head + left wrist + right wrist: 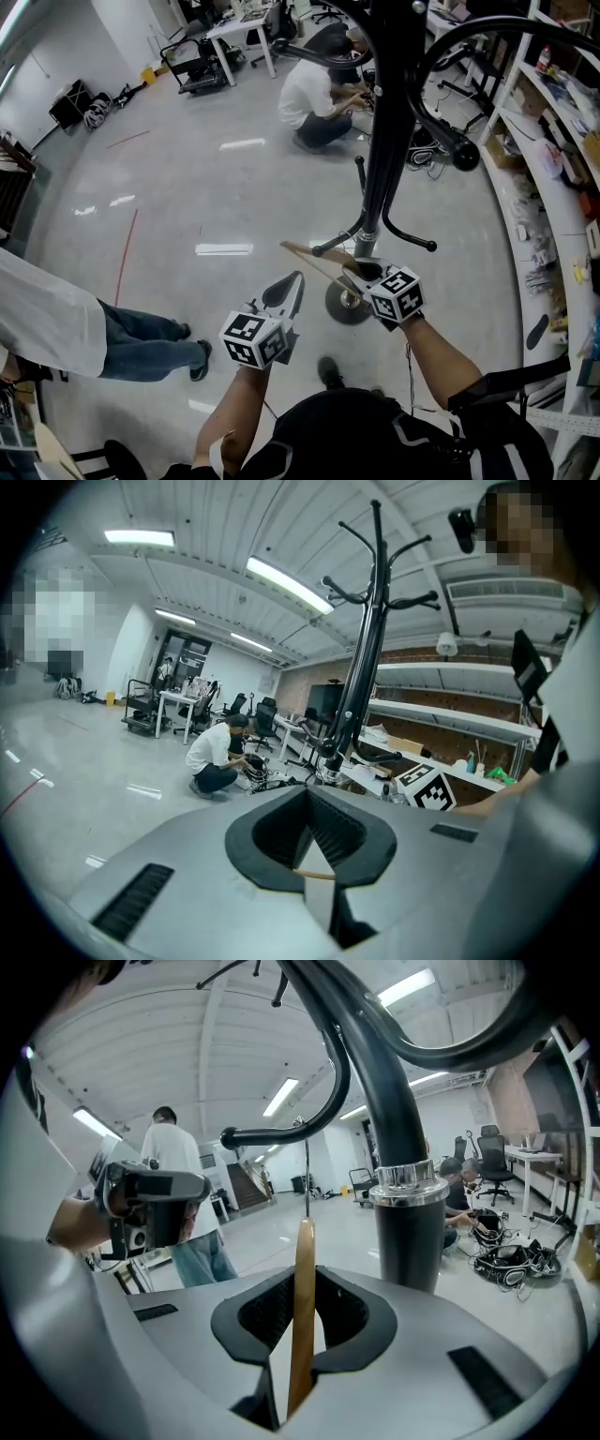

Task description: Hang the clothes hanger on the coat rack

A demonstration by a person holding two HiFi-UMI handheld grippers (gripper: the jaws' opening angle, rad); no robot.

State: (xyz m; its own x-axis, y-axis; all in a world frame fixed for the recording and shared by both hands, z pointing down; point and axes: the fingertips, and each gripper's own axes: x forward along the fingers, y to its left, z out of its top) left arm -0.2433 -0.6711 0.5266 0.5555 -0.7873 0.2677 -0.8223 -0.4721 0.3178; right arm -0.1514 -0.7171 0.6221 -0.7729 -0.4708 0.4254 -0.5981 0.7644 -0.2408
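Your right gripper (359,273) squeezes the wooden hanger (317,261), lying sideways just beside the coat rack (386,141) with hooks up above, and your left gripper (296,281) is closed on nothing.

Wooden clothes hanger (301,1279) is held clamped edge-on in right tool (362,273), not hooked, just beside coat rack (383,141); rack is black, upright, with curved arms.
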